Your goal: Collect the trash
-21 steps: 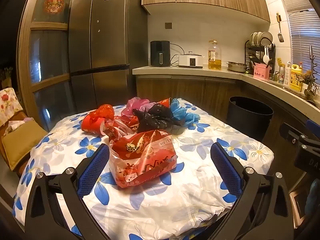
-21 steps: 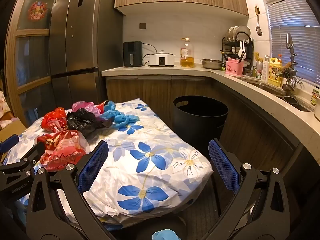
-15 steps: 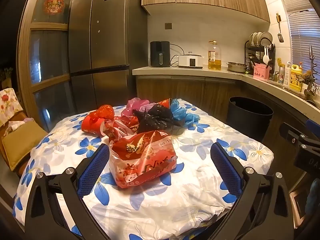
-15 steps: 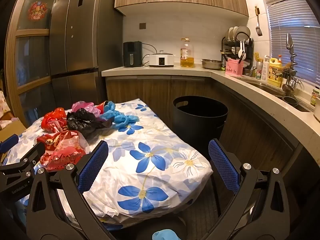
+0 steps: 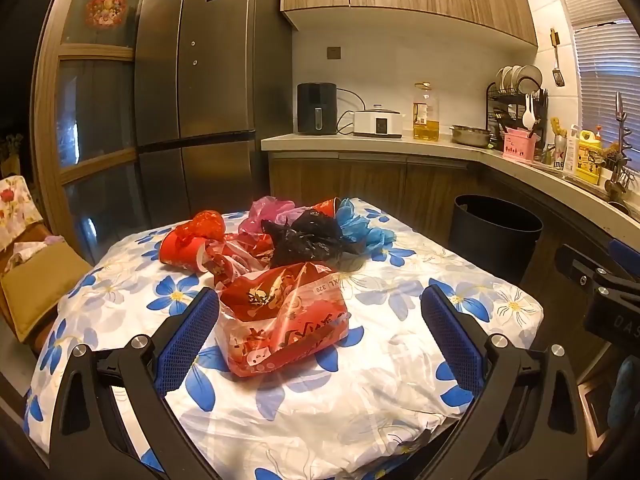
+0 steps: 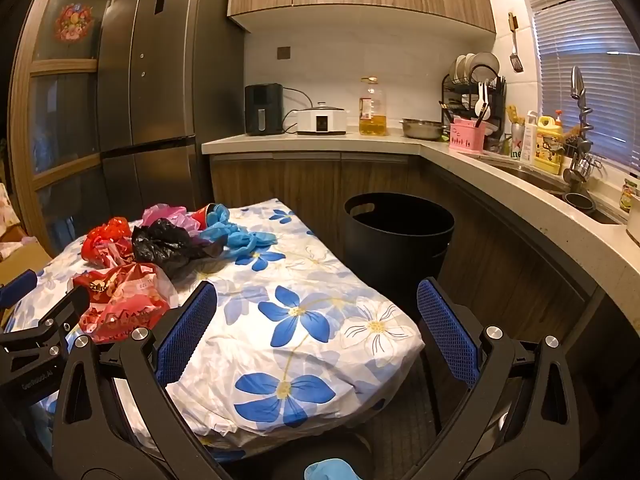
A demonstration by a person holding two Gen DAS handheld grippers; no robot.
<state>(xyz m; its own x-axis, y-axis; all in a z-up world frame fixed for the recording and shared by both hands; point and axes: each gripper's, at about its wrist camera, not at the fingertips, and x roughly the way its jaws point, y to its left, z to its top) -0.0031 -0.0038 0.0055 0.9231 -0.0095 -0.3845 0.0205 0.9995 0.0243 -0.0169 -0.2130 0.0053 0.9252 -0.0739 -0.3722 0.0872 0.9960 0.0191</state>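
Observation:
Trash lies heaped on a table under a flowered cloth (image 5: 360, 384): a red printed plastic bag (image 5: 280, 316) nearest, then a crumpled black bag (image 5: 308, 240), a red paper cup (image 5: 180, 246), a pink bag (image 5: 266, 210) and blue gloves (image 5: 360, 228). A black bin (image 5: 496, 232) stands on the floor beyond the table's right side. My left gripper (image 5: 320, 336) is open, its left pad beside the red bag without touching it. My right gripper (image 6: 316, 328) is open over the table's right corner, with the bin (image 6: 396, 240) ahead and the red bag (image 6: 120, 300) to its left.
A tall steel fridge (image 5: 200, 100) stands behind the table. The L-shaped counter (image 6: 520, 200) carries an air fryer, a cooker, an oil bottle, a dish rack and a sink. A cushioned chair (image 5: 36, 280) sits left of the table.

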